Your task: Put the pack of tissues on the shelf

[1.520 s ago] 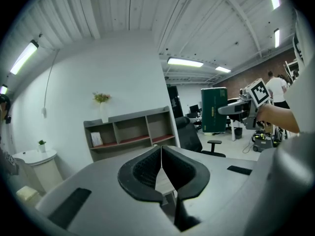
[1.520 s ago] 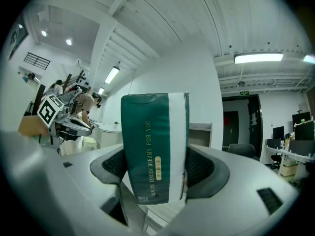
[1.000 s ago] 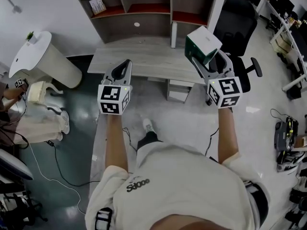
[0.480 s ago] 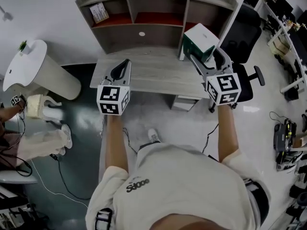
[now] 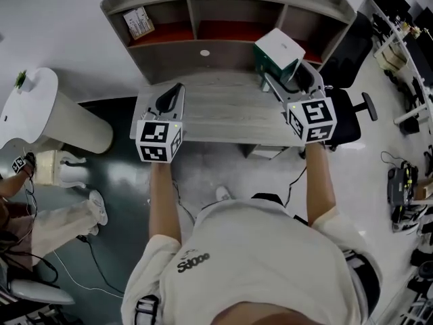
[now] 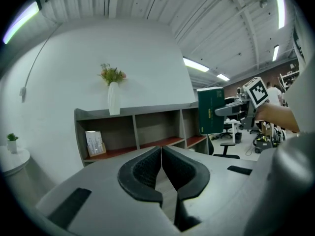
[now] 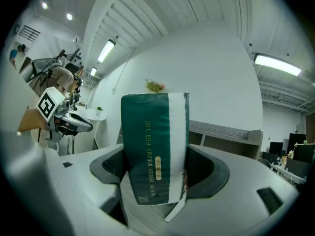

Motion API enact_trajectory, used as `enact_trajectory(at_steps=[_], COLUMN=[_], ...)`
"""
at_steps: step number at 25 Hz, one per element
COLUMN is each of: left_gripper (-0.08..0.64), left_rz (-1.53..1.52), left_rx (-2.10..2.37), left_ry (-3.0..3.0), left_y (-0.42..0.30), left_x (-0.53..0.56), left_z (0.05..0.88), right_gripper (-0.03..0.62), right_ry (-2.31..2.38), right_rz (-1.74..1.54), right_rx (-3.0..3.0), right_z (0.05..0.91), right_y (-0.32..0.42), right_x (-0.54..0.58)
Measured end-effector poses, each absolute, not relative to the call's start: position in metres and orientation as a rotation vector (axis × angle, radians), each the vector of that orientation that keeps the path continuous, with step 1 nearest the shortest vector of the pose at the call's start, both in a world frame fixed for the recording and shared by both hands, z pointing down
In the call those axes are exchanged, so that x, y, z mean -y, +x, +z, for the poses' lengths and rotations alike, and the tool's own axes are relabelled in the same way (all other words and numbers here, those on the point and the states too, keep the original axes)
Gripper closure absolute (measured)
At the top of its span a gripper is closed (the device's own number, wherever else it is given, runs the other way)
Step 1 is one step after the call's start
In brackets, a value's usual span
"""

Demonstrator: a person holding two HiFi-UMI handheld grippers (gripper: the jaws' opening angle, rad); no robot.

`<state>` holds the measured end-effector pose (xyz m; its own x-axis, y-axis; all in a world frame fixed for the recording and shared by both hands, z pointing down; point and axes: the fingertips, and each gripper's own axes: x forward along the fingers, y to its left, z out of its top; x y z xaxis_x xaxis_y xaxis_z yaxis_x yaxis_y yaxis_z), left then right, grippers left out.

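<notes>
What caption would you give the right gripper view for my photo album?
The right hand-held gripper clamps an upright green-and-white pack of tissues, with the grey shelf behind it.

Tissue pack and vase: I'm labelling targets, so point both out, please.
pack of tissues [image 7: 145,146], right gripper view, middle of its green face.
vase [image 6: 114,100], left gripper view, middle of its white body.

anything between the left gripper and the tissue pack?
Nothing. In the head view only bare desk shows between the left gripper and the tissue pack.
</notes>
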<state>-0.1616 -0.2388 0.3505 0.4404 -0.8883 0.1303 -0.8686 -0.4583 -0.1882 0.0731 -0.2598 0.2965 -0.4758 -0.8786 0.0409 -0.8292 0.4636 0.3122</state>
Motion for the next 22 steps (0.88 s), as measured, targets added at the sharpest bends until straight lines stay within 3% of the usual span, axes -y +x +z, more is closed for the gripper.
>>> enact_trajectory(at_steps=[22], left_gripper=[0.538], left_rz=[-0.315], left_rx=[-1.646], left_ry=[-2.638], left_y=[-0.204], left_x=[0.396], left_z=[0.378], right_gripper=[0.252], right_ry=[1.269], right_rz=[-0.615], right_rx=[2.224], right_z=[0.335], right_y=[0.011], right_x=[0.453])
